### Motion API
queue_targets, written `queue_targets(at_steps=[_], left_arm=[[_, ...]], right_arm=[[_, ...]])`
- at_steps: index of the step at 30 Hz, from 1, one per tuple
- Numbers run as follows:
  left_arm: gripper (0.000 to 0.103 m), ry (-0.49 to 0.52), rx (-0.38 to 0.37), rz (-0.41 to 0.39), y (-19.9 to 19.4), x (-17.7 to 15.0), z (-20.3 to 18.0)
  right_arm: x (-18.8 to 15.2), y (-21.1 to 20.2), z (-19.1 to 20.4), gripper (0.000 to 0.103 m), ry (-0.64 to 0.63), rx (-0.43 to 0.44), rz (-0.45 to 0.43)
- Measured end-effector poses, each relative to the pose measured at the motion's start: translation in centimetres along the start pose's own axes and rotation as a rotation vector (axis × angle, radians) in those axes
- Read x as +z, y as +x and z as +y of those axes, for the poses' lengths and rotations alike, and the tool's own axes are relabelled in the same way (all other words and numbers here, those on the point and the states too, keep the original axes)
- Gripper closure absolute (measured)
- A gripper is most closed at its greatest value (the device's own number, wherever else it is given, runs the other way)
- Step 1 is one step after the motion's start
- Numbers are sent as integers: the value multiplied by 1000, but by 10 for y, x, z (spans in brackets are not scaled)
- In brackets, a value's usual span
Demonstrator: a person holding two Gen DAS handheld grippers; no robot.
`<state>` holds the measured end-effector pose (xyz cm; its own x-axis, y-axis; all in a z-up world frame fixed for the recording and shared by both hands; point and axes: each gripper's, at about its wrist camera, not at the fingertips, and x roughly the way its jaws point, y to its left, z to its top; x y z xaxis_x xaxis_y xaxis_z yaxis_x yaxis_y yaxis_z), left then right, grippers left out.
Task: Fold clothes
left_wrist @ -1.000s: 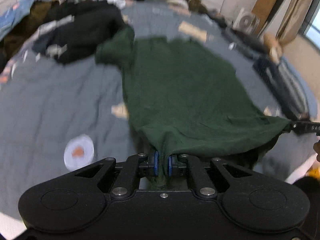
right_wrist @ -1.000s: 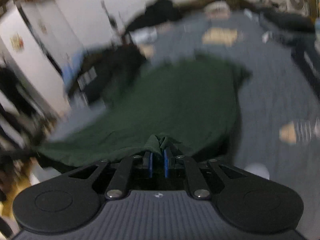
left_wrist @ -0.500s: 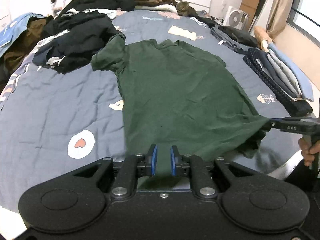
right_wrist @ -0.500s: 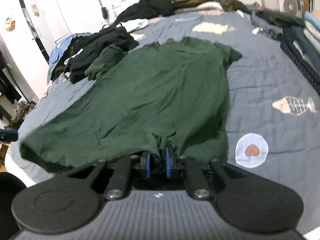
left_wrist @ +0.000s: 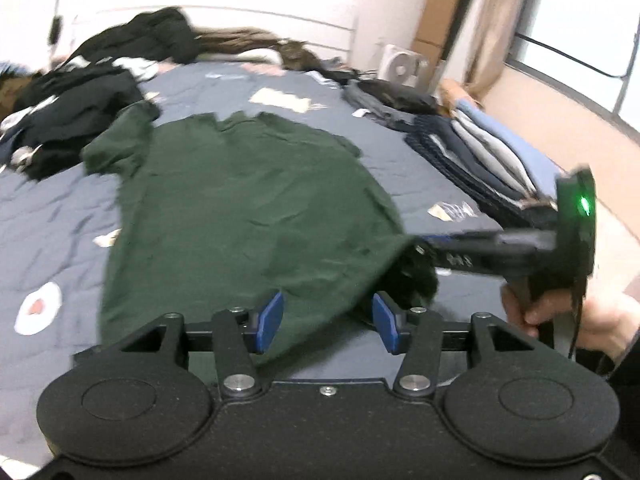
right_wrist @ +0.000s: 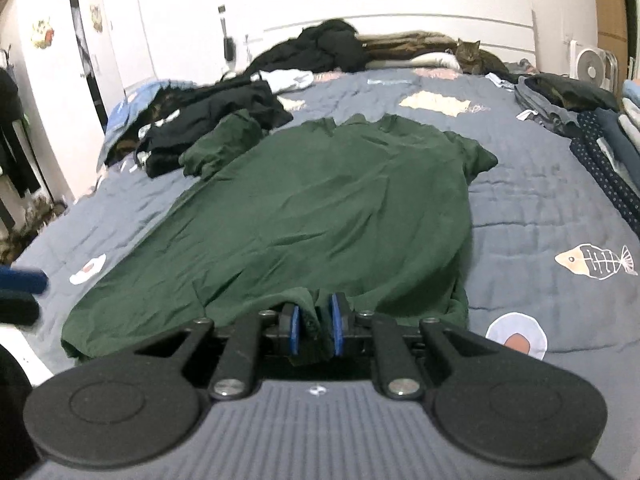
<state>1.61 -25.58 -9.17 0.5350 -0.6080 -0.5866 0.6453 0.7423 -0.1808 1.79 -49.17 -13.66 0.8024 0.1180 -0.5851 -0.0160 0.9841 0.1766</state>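
A dark green T-shirt lies spread flat on the blue-grey bed cover, collar at the far end. My left gripper is at the near hem and its jaws are opening. The blue pads stand wide apart and the hem lies loose between them, not pressed. My right gripper is shut on a bunched fold of the T-shirt at its near hem. In the left wrist view the right gripper pinches the hem's right corner, a little above the bed, held by a person's hand.
A heap of dark clothes lies at the far left of the bed cover. A stack of folded clothes lines the right edge. A cat rests by the headboard. A white fan stands beyond the bed.
My left gripper's jaws have spread wide and let go of the hem, and it has swung toward the right gripper. The right gripper came down with its fold of the shirt.
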Motion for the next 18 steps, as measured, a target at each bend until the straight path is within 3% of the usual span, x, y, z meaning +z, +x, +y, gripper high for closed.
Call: queue_targets(at_steps=[3,6,10,14,18], left_arm=[[54,54,-32,15,21,-21,-14],[55,27,-81,81,49,-38,-14],[63,99,-83,149,73,-41,-18],[63,108,-20,138,84,-30,-3],[63,66,94,79,81,-16,27]], right_arm=[[-5,6,-2,87,-3,8,-11],[-2,7,5,87,-86,15,-22],[1,12,-6,87,-24,55,-1],[8,15,-16,86,6,72,8],[14,16,-25,87,71,101,10]])
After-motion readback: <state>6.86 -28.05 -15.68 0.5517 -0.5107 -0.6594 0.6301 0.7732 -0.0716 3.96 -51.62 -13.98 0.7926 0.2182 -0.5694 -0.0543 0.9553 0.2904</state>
